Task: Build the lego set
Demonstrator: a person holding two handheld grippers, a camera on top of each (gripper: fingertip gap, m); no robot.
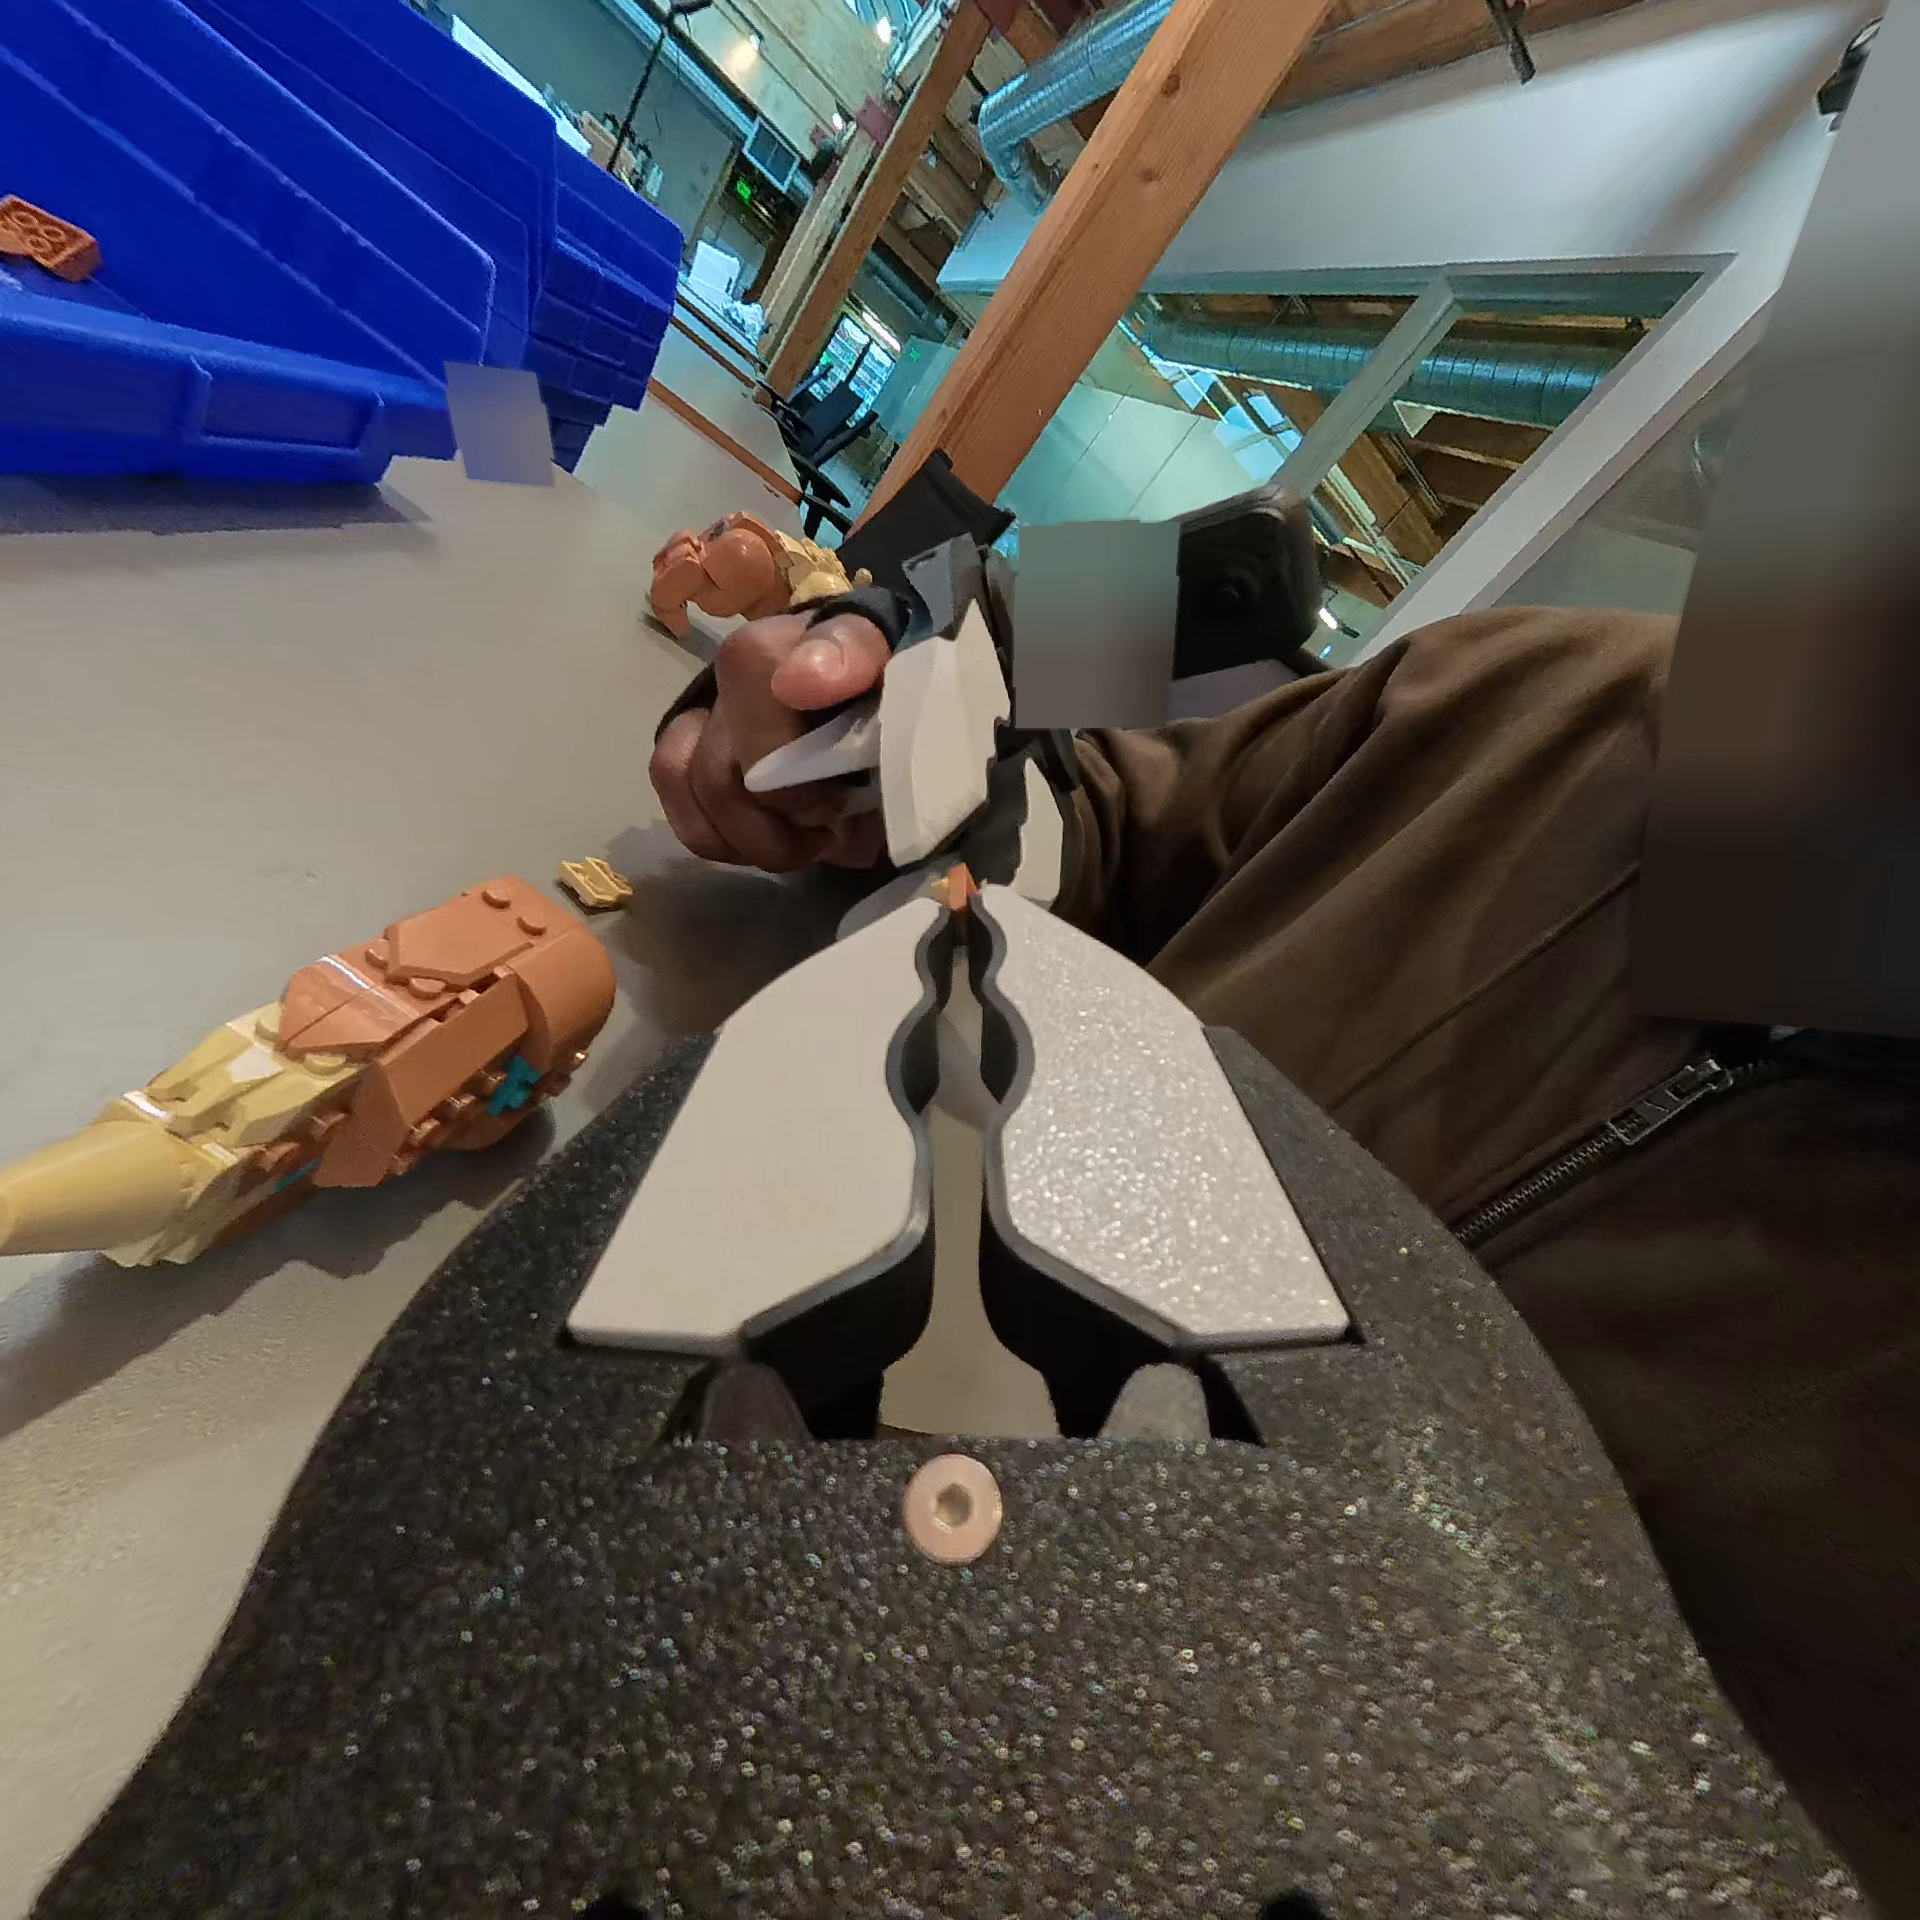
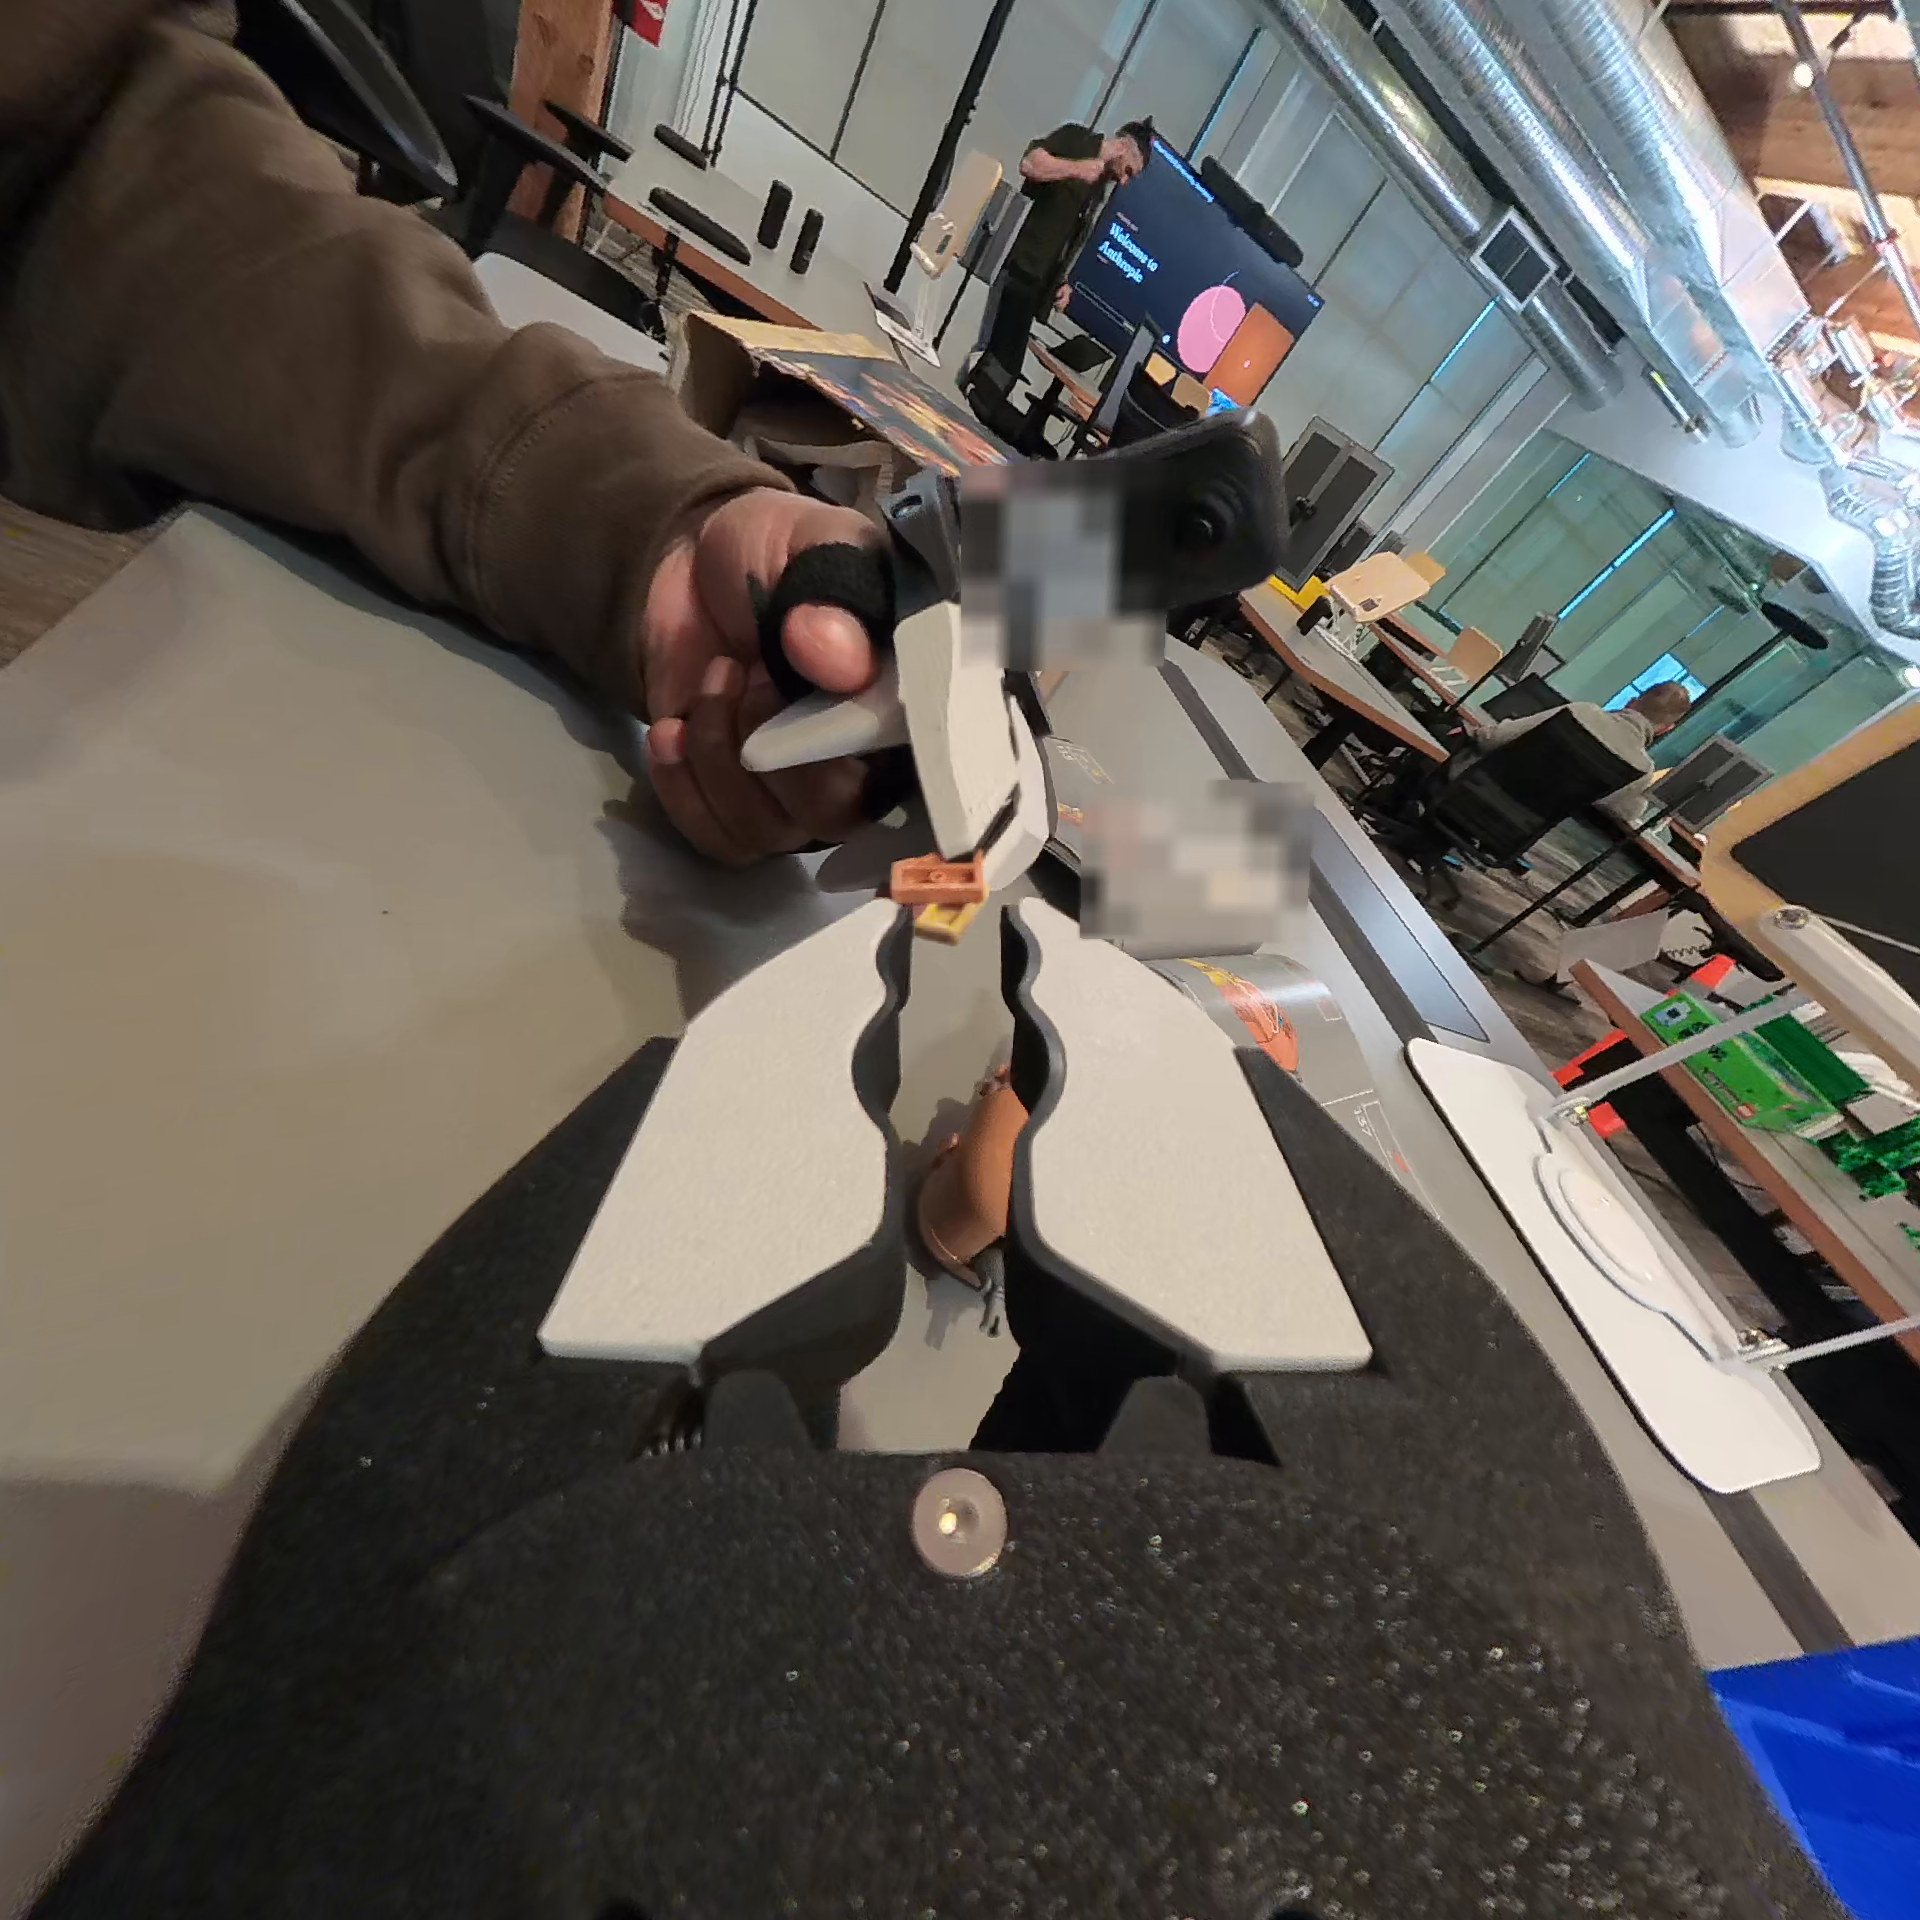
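My left gripper (image 1: 961, 914) is shut on a small orange plate (image 2: 935, 881) with a tan piece (image 2: 943, 921) stuck under it; in the left wrist view only a sliver of the plate (image 1: 963, 891) shows at the tips. My right gripper (image 2: 951, 925) is open, its tips on either side of the tan piece; I cannot tell if they touch it. The two grippers meet tip to tip above the grey table (image 1: 260, 727). A large brown-and-tan lego build (image 1: 395, 1049) lies on the table to the left.
A loose tan piece (image 1: 594, 883) and a second brown build (image 1: 727, 571) lie on the table. Blue bins (image 1: 260, 291) stand at the back left, one holding an orange brick (image 1: 47, 241). A brown part (image 2: 971, 1174) lies below my right fingers. A white stand base (image 2: 1610, 1247) sits right. The grippers are tip to tip, or close to it.
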